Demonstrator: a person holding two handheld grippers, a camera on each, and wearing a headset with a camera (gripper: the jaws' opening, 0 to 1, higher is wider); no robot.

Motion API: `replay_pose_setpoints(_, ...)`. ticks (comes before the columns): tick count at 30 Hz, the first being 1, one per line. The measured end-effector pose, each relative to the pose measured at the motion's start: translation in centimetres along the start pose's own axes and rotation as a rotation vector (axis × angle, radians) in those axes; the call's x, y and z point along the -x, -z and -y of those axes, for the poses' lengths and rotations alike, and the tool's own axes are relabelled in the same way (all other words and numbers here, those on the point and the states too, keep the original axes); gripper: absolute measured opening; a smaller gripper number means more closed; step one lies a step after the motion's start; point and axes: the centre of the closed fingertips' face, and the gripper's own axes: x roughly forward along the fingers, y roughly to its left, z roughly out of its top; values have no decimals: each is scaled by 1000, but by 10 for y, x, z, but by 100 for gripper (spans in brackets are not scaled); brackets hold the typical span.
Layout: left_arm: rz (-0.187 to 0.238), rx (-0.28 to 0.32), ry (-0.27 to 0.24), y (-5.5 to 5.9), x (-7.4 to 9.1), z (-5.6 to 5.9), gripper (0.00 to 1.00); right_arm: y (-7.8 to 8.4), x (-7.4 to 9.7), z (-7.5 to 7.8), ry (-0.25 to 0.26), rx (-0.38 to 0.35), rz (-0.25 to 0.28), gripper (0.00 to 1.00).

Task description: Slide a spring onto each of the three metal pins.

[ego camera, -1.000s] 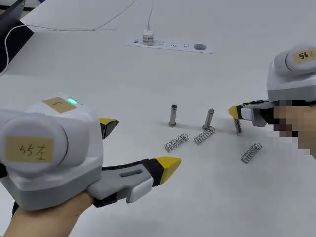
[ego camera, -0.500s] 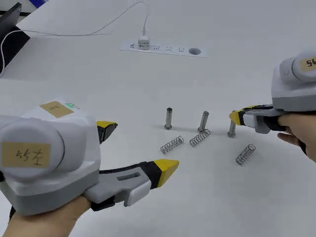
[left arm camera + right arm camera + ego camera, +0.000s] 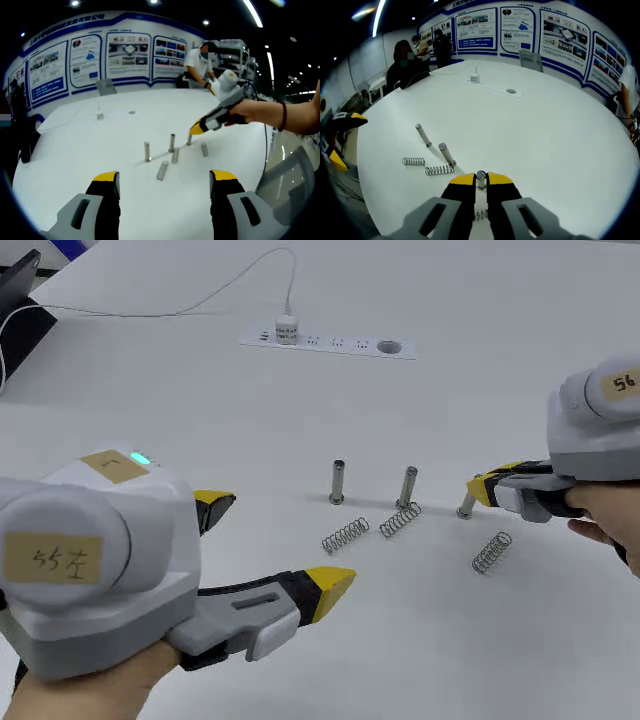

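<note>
Table (image 3: 200, 390): smooth, matt white surface. Pins (image 3: 338, 482), including the right pin (image 3: 480, 176): bare metal, smooth, dull sheen. Springs (image 3: 345, 535): coiled metal wire. Left gripper (image 3: 272, 543) and right gripper (image 3: 478, 487): matt grey-white plastic housings, yellow plastic tips, paper-like labels (image 3: 53, 558).

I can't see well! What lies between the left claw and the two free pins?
Two loose springs lie there, just before the pins, as the head view shows.

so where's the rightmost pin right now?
Head view, right side: the rightmost pin is pinched between the right gripper's yellow tips, right of the middle pin, with a loose spring lying just nearer the camera.
</note>
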Motion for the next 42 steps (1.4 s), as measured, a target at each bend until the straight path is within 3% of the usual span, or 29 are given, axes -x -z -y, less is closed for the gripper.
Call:
replay_pose_setpoints(14, -8, -11, 6, 1, 0, 1, 72, 2, 1, 1, -1, -46, 12, 9)
replay_pose_setpoints(23, -12, -25, 2, 3, -4, -3, 70, 2, 9, 1, -5, -66, 36, 19)
replay_pose_setpoints(30, -5, -33, 10, 2, -12, -8, 66, -2, 17, -4, -43, -111, 98, 23)
replay_pose_setpoints(35, -20, -59, 14, 6, -20, -12, 63, -5, 25, -3, -36, -116, 149, 28)
replay_pose_setpoints(42, -39, -79, 40, 13, -33, -15, 60, -4, 32, -11, -77, -133, 208, 31)
